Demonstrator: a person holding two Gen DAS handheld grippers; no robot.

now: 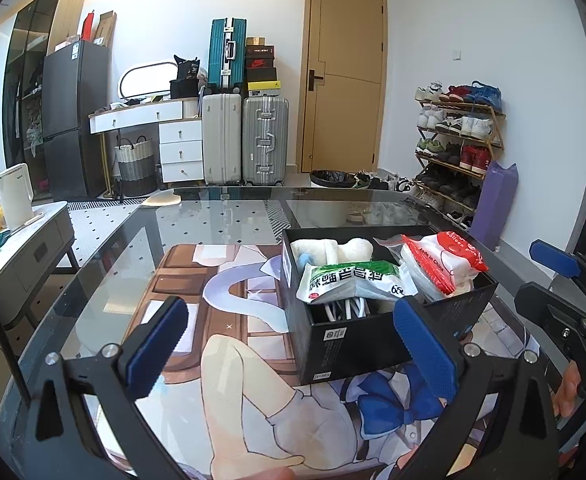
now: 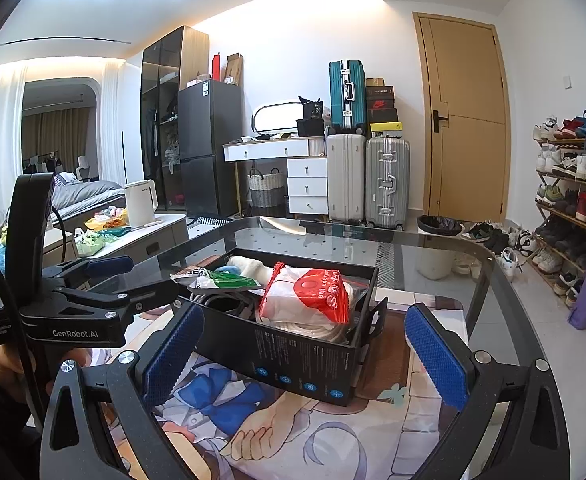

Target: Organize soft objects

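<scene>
Inside the black box, my green-and-white packet covers most of the white cables, so I can't count them. The red-and-white packet hides the box's far corner. My hand shows only as a sliver at the lower right of the frame.

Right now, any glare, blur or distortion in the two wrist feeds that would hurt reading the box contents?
Left wrist: strong fisheye bending at the edges, black vignette in the corners; glass tabletop mirrors the suitcases; black box and green-and-white packet are sharp. Right wrist: ceiling lights blow out at top left and the curtains are overexposed; red-and-white packet stays crisp, its print legible.
</scene>
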